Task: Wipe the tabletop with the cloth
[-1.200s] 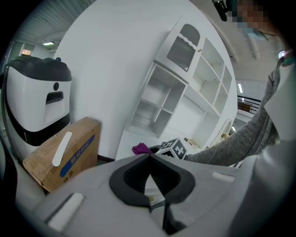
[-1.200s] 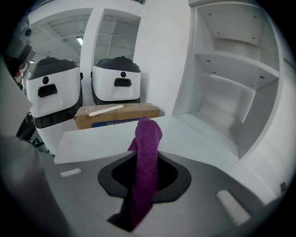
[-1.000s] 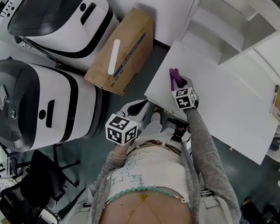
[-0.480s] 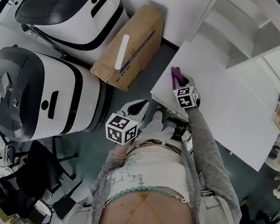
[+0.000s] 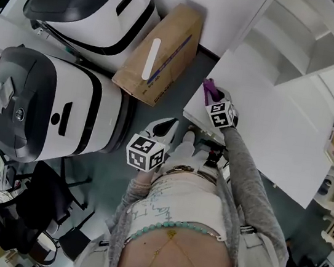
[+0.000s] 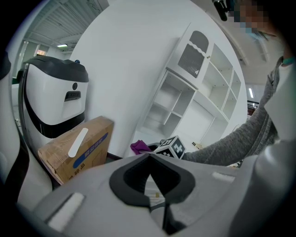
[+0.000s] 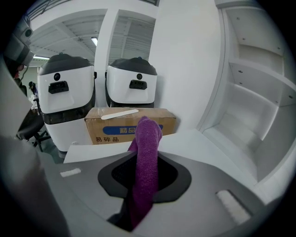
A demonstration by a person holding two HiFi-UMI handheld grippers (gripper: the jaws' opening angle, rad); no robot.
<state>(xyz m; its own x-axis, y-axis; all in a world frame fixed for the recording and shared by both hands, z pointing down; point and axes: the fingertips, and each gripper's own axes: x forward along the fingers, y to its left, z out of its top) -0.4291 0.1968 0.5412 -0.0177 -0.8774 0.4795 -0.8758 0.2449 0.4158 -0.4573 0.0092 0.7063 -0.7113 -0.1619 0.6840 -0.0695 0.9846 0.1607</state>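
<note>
Right gripper (image 7: 147,185): clamped on fuzzy purple cloth (image 7: 147,139) | cloth: at 9 o'clock edge of flat white tabletop (image 5: 263,113) | left gripper (image 6: 152,185): jaws together, empty, 7 o'clock of right gripper

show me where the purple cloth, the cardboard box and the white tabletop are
purple cloth (image 7: 147,152), right gripper view, middle of the strip standing up between the jaws
cardboard box (image 5: 170,46), head view, brown top face
white tabletop (image 5: 273,133), head view, bare middle of the surface
</note>
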